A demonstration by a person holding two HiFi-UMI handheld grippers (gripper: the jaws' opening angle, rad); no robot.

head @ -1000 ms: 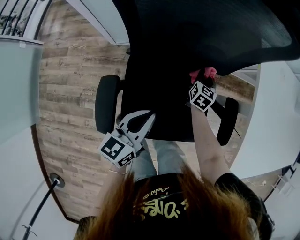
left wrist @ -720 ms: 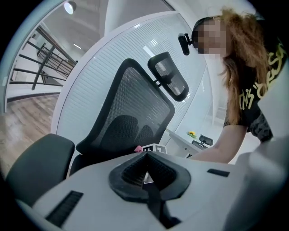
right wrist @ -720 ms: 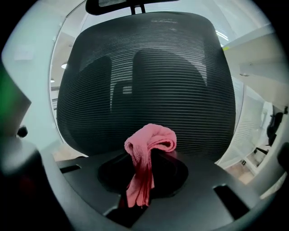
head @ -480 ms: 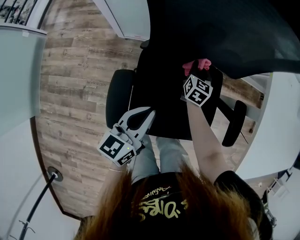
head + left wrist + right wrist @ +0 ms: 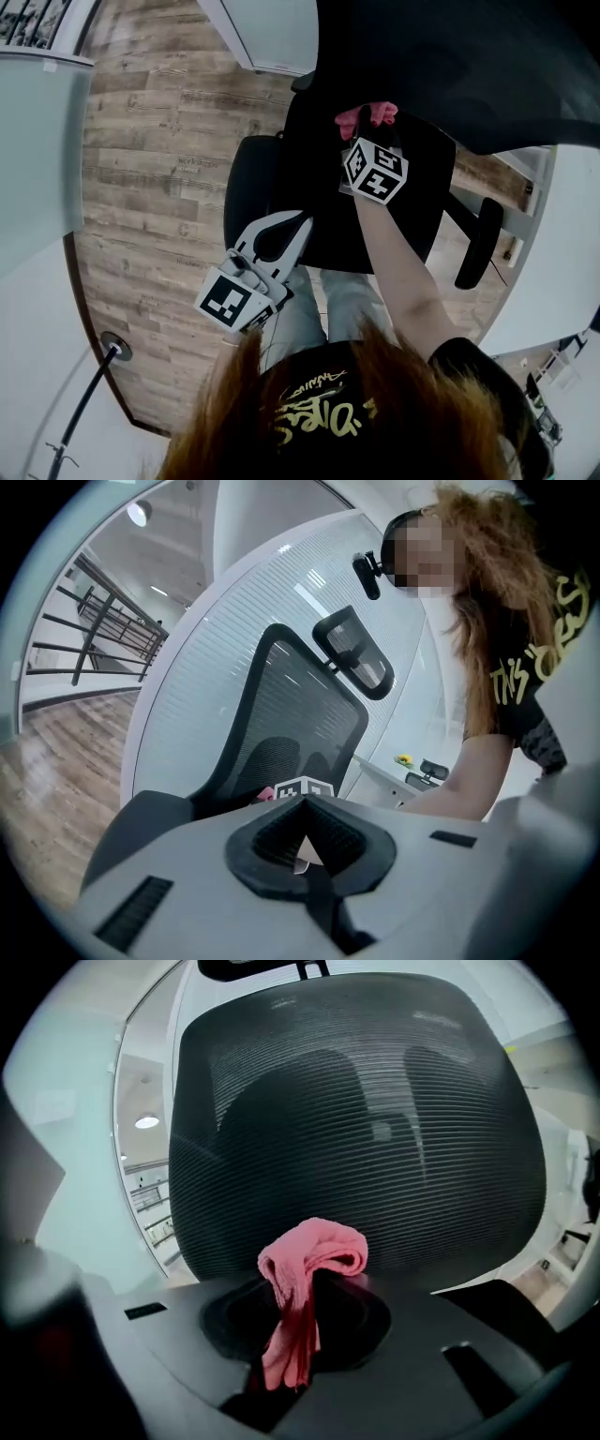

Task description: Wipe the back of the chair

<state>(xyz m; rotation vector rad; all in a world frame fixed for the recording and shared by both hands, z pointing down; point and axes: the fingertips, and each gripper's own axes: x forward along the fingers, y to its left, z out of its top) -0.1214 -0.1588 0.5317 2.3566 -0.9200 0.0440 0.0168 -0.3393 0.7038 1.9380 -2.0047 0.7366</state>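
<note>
Chair, office type, black: mesh backrest (image 5: 356,1119) fills the right gripper view, with the headrest (image 5: 354,652) above it in the left gripper view; from the head view we log the seat (image 5: 394,225) below the backrest, one armrest (image 5: 246,187) at 9 o'clock of the seat and the other armrest (image 5: 480,244) at 4 o'clock. Cloth (image 5: 309,1260), pink, bunched into a loop: it stands just in front of the lower middle of the mesh, though we cannot tell whether it touches. Right gripper (image 5: 295,1358): jaws closed on the hanging tail of the cloth, so that the bunch rises past the tips toward 12 o'clock; in the head view we find it over the seat, at the foot of the backrest. Left gripper (image 5: 298,225): white, held low at 7 o'clock of the right one, off the chair's front edge; its jaws meet at the tips with nothing between them, and through them we see the backrest from the side. Floor (image 5: 150,169): wood planks, running from 9 to 12 o'clock of the chair. Person: long hair and a dark printed shirt at 6 o'clock in the head view.
</note>
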